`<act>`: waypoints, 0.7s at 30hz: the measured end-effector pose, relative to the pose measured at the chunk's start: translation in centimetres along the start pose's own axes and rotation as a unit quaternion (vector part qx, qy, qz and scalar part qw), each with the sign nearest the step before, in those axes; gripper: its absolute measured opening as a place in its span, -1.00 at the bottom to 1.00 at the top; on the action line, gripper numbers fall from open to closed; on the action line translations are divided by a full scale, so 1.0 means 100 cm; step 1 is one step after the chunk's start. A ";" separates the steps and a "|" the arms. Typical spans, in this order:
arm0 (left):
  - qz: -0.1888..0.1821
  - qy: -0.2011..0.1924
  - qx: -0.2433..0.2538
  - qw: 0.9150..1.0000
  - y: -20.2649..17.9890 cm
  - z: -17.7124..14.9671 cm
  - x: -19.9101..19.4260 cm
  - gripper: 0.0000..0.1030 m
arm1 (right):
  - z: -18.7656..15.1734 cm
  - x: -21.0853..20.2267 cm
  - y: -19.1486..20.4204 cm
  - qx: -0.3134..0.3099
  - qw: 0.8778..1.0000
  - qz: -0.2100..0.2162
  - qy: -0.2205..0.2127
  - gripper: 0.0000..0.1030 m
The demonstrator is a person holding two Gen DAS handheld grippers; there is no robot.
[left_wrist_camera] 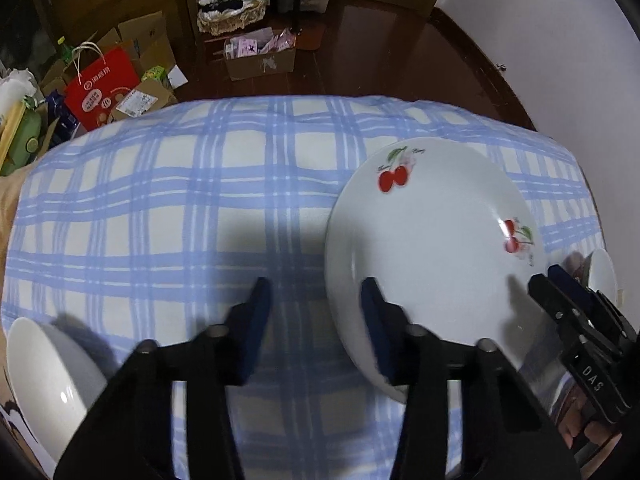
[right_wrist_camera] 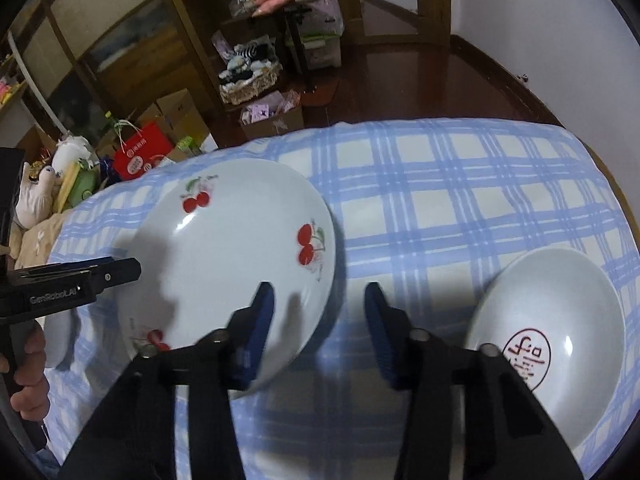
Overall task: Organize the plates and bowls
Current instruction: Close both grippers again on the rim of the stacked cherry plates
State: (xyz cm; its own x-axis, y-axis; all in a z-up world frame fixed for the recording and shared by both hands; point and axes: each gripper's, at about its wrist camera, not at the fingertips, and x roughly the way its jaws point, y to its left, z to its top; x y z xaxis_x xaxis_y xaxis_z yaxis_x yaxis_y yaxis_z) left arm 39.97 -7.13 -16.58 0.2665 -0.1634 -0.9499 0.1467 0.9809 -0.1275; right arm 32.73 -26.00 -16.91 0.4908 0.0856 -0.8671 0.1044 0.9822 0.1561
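My left tong's camera looks forward and down, close over the blue-and-white checked tablecloth (left_wrist_camera: 160, 208). My right one does likewise from further right. Both share the white cherry-printed ceramic plate (left_wrist_camera: 432, 248) (right_wrist_camera: 228, 256) and the cluttered far floor.

I see dark glossy wood floor (left_wrist_camera: 400, 40), white wall (right_wrist_camera: 540, 20), wooden shelving (right_wrist_camera: 192, 20), cardboard boxes (left_wrist_camera: 260, 60) and a red bag (left_wrist_camera: 100, 88).

Cherry plate (right_wrist_camera: 228, 256) sits mid-cloth on the table (right_wrist_camera: 460, 184), a bowl (right_wrist_camera: 556, 320) well to its right, another bowl (left_wrist_camera: 44, 368) at the near left edge, boxes (left_wrist_camera: 260, 56) on the floor behind.
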 end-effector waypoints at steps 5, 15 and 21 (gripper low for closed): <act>-0.021 0.002 0.004 1.000 0.001 0.001 0.003 -0.53 | 0.006 0.007 -0.010 0.008 1.000 0.003 0.014 -0.51; -0.018 0.004 0.006 1.000 -0.003 0.000 0.003 -0.55 | 0.014 -0.020 -0.004 0.002 0.999 0.009 -0.035 -0.51; -0.017 0.004 0.002 1.000 -0.004 0.001 0.004 -0.55 | 0.020 -0.012 0.001 -0.006 0.999 0.020 -0.025 -0.51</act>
State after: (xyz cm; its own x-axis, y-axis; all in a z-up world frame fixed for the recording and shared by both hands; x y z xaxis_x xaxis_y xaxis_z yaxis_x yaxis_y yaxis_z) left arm 40.07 -7.61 -16.88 0.2547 -0.1951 -0.9471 0.1590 0.9746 -0.1580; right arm 33.89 -26.31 -14.92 0.5363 0.1171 -0.8359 0.0733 0.9801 0.1843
